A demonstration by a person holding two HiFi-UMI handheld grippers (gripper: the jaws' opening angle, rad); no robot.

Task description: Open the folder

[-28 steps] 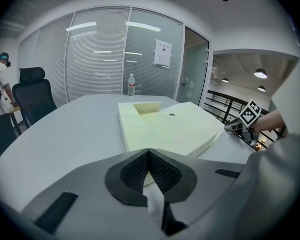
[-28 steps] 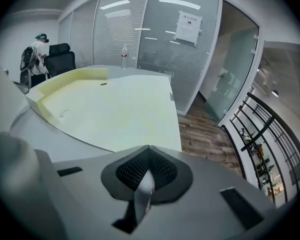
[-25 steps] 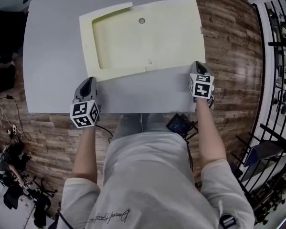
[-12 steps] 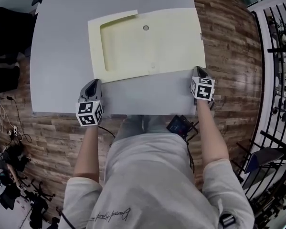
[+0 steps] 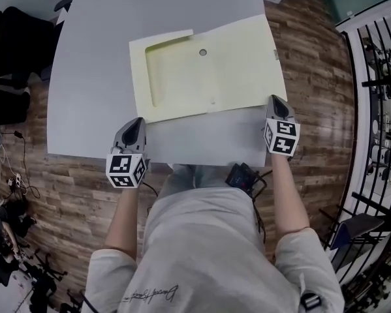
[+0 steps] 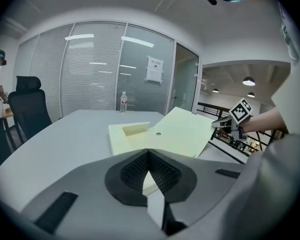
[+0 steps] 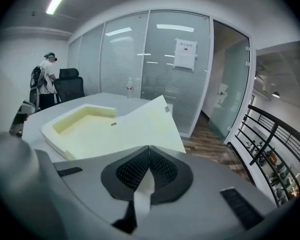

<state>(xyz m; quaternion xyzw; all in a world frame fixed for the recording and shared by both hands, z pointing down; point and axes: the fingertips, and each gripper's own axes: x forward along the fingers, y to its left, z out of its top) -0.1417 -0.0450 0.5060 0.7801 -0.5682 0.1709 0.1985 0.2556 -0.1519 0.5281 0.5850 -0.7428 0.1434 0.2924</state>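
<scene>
The left gripper [image 5: 137, 122] and right gripper [image 5: 274, 102] are each pinching a near corner of the folder [image 5: 208, 70] on the table [image 5: 91, 77], so uneven pulling is risking its thin cover slipping free or creasing.

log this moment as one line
task: open folder | left gripper: shut on folder near-left corner | right gripper: shut on near-right corner | state: right side raised, not yet open
</scene>
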